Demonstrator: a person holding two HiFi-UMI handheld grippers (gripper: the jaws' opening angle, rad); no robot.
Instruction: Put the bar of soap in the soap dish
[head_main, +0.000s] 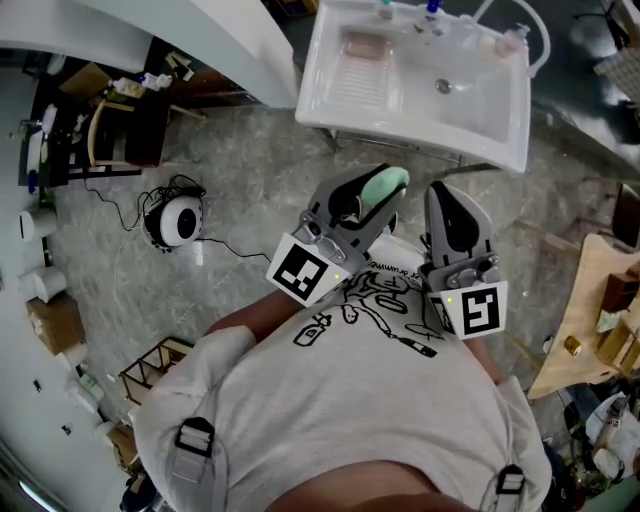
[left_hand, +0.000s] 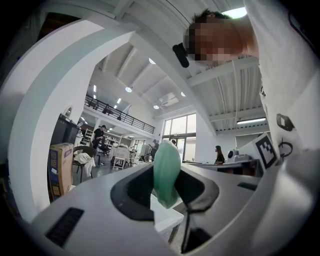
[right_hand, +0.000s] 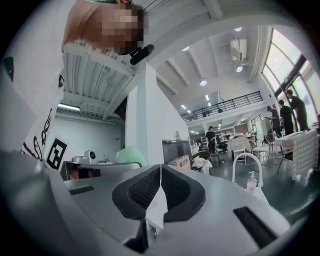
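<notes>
A pale green bar of soap (head_main: 384, 184) stands on edge between the jaws of my left gripper (head_main: 372, 196), which is shut on it and held level close to my chest. In the left gripper view the soap (left_hand: 166, 172) fills the gap between the dark pads. My right gripper (head_main: 443, 198) is beside it, shut, with nothing between its jaws (right_hand: 160, 190); the soap (right_hand: 131, 155) shows to its left there. The white sink (head_main: 500, 120) lies ahead, with a small pinkish dish (head_main: 365, 45) at the back of its ribbed left side.
A pump bottle (head_main: 512, 40) and a curved tap (right_hand: 248, 170) stand at the sink's back right. A round white device with cables (head_main: 178, 218) lies on the floor at left. A wooden table (head_main: 590, 300) is at right, a wooden rack (head_main: 155, 370) at lower left.
</notes>
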